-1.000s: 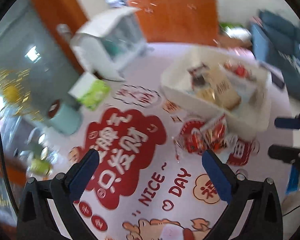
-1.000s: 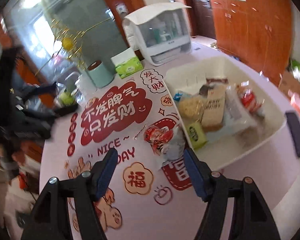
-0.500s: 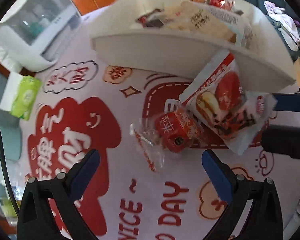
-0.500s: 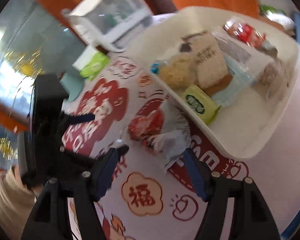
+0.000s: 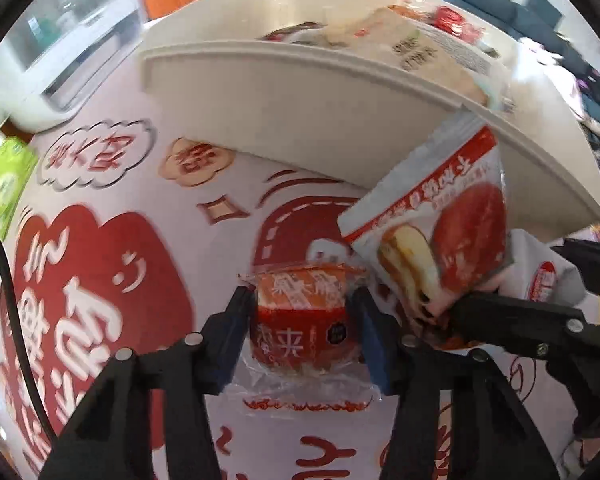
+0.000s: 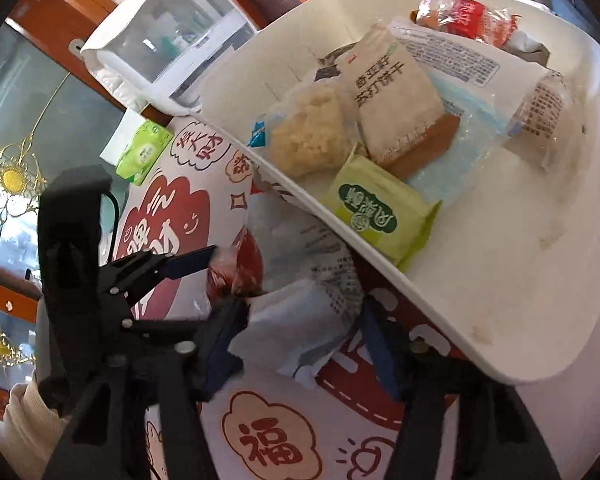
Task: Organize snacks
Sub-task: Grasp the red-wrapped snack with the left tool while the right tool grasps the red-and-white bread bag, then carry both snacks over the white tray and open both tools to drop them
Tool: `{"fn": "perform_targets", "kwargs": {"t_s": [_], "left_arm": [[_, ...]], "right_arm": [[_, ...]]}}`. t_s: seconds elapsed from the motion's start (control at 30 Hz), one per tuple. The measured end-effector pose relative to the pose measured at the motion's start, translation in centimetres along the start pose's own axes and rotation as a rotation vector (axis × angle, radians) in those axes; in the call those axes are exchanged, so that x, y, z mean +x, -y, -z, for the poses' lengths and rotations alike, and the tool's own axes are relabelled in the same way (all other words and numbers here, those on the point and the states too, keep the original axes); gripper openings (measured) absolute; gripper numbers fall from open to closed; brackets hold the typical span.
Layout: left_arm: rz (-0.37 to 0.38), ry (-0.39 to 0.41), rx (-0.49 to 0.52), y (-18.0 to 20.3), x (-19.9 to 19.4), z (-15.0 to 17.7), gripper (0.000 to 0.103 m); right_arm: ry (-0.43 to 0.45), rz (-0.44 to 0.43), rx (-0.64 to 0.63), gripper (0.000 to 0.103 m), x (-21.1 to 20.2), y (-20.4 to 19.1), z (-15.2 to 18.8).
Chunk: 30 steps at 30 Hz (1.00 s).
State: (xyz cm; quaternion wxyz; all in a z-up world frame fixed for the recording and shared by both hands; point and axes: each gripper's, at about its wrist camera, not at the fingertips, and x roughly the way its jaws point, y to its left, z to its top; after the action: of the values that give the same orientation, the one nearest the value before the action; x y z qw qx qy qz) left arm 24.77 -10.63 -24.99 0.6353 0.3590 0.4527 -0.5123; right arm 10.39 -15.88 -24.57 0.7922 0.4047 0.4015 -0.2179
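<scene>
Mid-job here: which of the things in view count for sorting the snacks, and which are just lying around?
Job:
- small red snack in left hand-held gripper
- white-and-red packet in right hand-held gripper
- white bin with snacks

Lying about:
- green tissue pack
- white lidded box
- printed tablecloth

Bright daylight, perhaps window-lit, slight motion blur, fisheye-warped dark edges
</scene>
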Motion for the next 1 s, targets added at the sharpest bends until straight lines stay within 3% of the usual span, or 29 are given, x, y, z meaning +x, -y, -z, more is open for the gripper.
{"fn": "perform_targets", "kwargs": {"t_s": [0.17, 0.37, 0.7, 1.0], "left_arm": [[-0.052, -0.003, -0.083, -0.9, -1.2, 1.4, 0.047], [-0.079, 0.056, -0.307, -1.8, -6.3, 3.9, 0.047], [-0.094, 0.243, -0.681, 1.2, -18.7, 7.5, 0.047], [-0.128, 0.434, -0.751, 6.9, -26.8, 4.0, 0.047]], "right_arm": [[0.007, -0.018, -0.032, 0.043, -0.5, -0.5, 0.1], [0.044, -0.084, -0.157, 0.037, -3.4, -3.1, 0.6], [0.262, -0.134, -0.399, 0.037, -13.8, -6.4, 1.2], [0.406, -0.15, -0.466, 0.037, -22.2, -4.5, -1.2]]}}
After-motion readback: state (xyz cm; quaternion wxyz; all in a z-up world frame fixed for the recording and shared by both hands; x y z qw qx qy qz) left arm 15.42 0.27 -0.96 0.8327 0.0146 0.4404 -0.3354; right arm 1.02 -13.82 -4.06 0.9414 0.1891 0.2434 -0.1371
